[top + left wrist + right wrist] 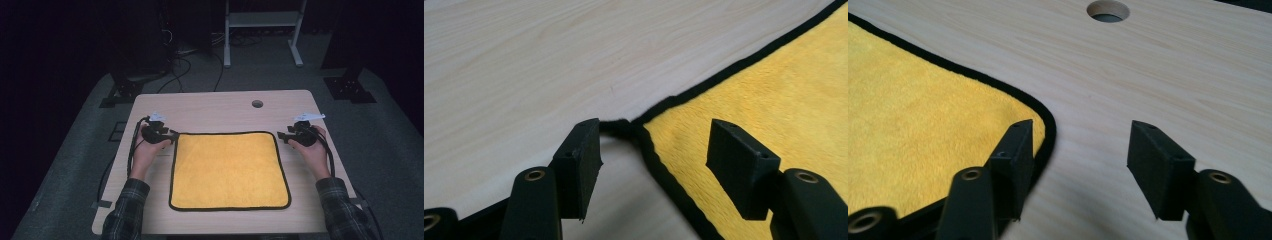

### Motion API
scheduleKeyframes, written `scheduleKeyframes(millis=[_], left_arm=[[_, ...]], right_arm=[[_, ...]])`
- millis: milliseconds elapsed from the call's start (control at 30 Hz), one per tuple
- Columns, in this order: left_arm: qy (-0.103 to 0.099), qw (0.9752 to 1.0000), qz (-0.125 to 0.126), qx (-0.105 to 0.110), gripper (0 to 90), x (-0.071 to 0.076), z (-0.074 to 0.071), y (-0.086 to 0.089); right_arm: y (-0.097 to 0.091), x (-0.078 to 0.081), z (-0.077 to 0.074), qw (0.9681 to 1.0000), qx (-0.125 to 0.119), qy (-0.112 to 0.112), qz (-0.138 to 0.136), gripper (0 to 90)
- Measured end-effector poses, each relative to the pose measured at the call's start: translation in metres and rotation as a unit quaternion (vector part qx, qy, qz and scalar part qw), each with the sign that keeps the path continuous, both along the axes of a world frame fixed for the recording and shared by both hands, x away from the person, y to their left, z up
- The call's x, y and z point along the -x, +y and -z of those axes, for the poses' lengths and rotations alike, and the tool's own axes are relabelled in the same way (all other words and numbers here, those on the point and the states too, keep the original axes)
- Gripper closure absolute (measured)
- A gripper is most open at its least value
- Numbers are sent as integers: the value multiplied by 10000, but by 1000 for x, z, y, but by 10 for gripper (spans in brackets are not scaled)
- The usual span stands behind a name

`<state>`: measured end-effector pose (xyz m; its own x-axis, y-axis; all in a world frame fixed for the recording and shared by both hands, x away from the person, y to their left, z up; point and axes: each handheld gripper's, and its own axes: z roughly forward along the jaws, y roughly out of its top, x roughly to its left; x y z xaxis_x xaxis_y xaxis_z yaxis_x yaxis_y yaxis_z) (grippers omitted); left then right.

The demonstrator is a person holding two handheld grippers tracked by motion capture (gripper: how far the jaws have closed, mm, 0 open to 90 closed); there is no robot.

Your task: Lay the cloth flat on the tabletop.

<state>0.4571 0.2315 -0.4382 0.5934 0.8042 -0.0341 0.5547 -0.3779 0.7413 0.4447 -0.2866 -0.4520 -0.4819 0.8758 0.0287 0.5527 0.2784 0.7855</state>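
Yellow cloth [230, 170] with black trim lies flat at centre of wooden surface [215, 107]. Left gripper [173, 136] at cloth's far left corner, jaws spread, straddling corner. Right gripper [280, 135] at far right corner, jaws spread, 1 jaw over trim. Cable hole [257, 104] beyond cloth.

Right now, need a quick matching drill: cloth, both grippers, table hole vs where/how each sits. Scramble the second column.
Things:
1. yellow cloth
2. left gripper
3. right gripper
4. table hole

States:
A. open at the cloth's far right corner
B. spread flat on the table
C. beyond the cloth's far edge
D. open, astride the cloth's far left corner

Pairs: 1-B, 2-D, 3-A, 4-C
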Motion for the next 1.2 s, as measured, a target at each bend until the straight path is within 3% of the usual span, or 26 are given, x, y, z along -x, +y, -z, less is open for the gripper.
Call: scheduleKeyframes(millis=[200,300,433,600,667,900,1100,1200], left_arm=[[-143,9997,-137,127,381,24,0,6],[-138,9992,-224,315,364,36,-4,9],[-103,9988,-294,365,354,50,-4,11],[-99,9986,-360,367,381,65,0,11],[-142,9989,-359,266,405,70,1,10],[-215,9993,-92,275,452,87,6,9],[-255,9995,-43,207,462,104,9,6],[-165,9998,18,146,467,111,13,6]], right_arm=[[-14,21,3,9999,134,91,17,370],[-21,32,4,9997,170,161,103,355],[-28,47,8,9989,257,344,204,329],[-36,63,14,9977,414,407,354,292],[-40,68,16,9976,370,425,402,270],[-46,81,27,9964,399,597,449,212],[-49,92,34,9983,230,294,439,161],[-49,96,34,9981,226,292,492,156]])
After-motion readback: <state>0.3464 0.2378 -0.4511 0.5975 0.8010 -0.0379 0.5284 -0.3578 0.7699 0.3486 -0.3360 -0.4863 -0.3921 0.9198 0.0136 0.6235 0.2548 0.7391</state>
